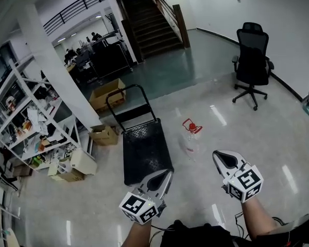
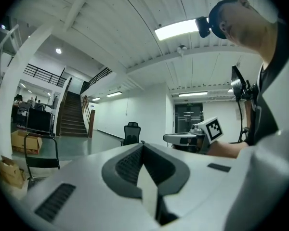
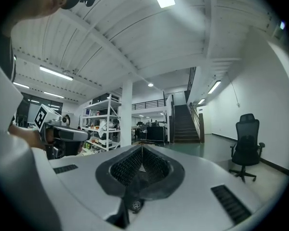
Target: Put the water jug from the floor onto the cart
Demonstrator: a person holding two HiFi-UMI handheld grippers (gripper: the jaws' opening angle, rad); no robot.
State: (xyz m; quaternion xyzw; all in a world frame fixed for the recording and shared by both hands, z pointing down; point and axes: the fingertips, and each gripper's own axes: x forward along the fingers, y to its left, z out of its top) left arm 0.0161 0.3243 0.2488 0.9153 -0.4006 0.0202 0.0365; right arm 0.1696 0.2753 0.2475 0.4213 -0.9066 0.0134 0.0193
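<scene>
My left gripper [image 1: 164,178] and right gripper [image 1: 222,159] point level ahead of me, each with its jaws closed on nothing. The red-capped water jug [image 1: 191,138] stands on the polished floor [image 1: 257,138], just to the right of the black cart [image 1: 144,148]. As I read it, the whole job is yet to be done: reaching the jug, gripping it, lifting it and setting it on the cart.

The water jug [image 1: 190,140] is clear with a red cap and handle. The cart [image 1: 144,148] and office chair [image 1: 252,60] are black. The left gripper [image 1: 164,179] and right gripper [image 1: 224,161] are white, with black-and-white square markers. The boxes [image 1: 107,93] are brown, and the floor [image 1: 257,138] is glossy pale grey.
</scene>
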